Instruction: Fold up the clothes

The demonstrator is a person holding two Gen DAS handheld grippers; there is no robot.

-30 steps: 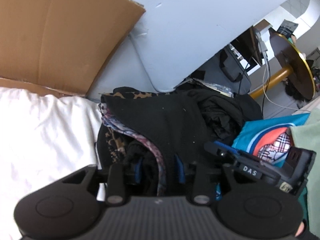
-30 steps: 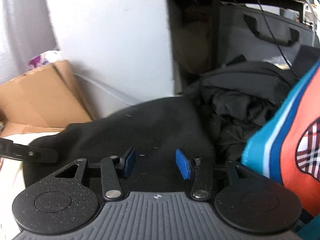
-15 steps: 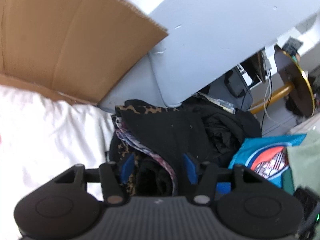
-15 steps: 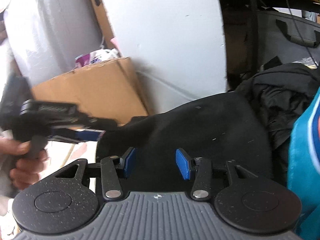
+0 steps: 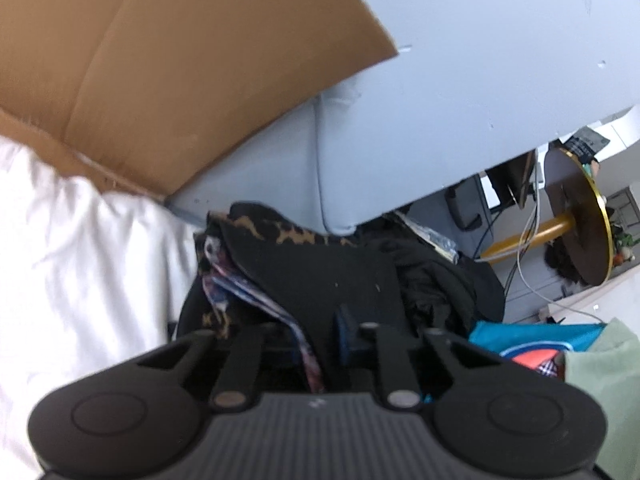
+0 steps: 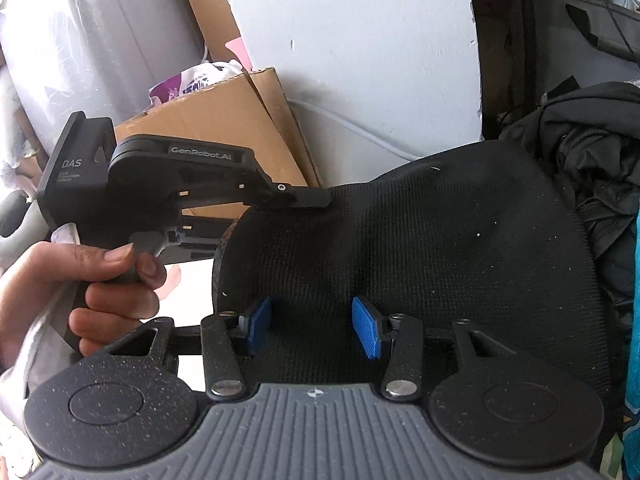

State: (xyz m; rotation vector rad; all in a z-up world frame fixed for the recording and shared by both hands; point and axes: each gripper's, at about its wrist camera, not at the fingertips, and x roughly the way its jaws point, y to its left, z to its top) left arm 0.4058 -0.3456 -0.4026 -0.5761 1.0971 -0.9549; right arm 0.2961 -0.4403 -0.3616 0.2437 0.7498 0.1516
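Left wrist view: left gripper [image 5: 320, 332] jaws closing, pinching the patterned fabric edge [image 5: 256, 300] under the black garment [image 5: 328, 276]. Right gripper [image 6: 312, 326] open over the black cloth, pads clear.

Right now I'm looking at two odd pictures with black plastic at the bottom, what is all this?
A person holds a two-finger gripper in each hand; a camera on each looks along its fingers. In the left camera's picture, the left gripper is closing on the edge of a black knit garment lying on a pile of patterned clothes, beside a white sheet and a brown cardboard box. The right camera's picture shows the right gripper, blue pads apart, empty, above the same black garment. To its left is the person's left hand, holding the other gripper.
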